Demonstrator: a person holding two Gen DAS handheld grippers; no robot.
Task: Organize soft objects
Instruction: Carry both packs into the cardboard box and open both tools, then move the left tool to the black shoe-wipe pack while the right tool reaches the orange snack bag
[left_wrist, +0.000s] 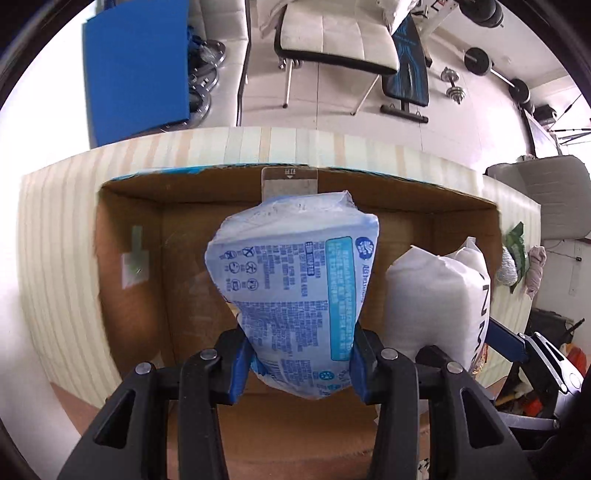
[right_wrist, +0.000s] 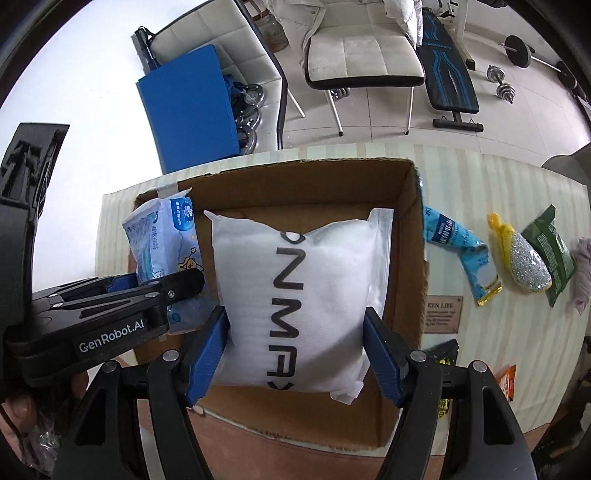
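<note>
An open cardboard box (left_wrist: 129, 288) (right_wrist: 406, 258) sits on the striped tablecloth. My left gripper (left_wrist: 297, 363) is shut on a blue-and-white tissue pack (left_wrist: 295, 291) and holds it over the box's inside. The pack (right_wrist: 162, 240) and the left gripper (right_wrist: 147, 291) also show at the left of the right wrist view. My right gripper (right_wrist: 295, 354) is shut on a white padded pouch with black letters (right_wrist: 299, 302), held over the box's right half. That pouch (left_wrist: 439, 299) shows to the right in the left wrist view.
Right of the box on the cloth lie a light blue packet (right_wrist: 458, 247), a silver-and-yellow scrubber (right_wrist: 524, 262), a green packet (right_wrist: 554, 251) and a pinkish cloth (right_wrist: 583, 273). A small label card (right_wrist: 441, 314) and snack packets (right_wrist: 443, 354) lie nearer. Chairs and weights stand beyond.
</note>
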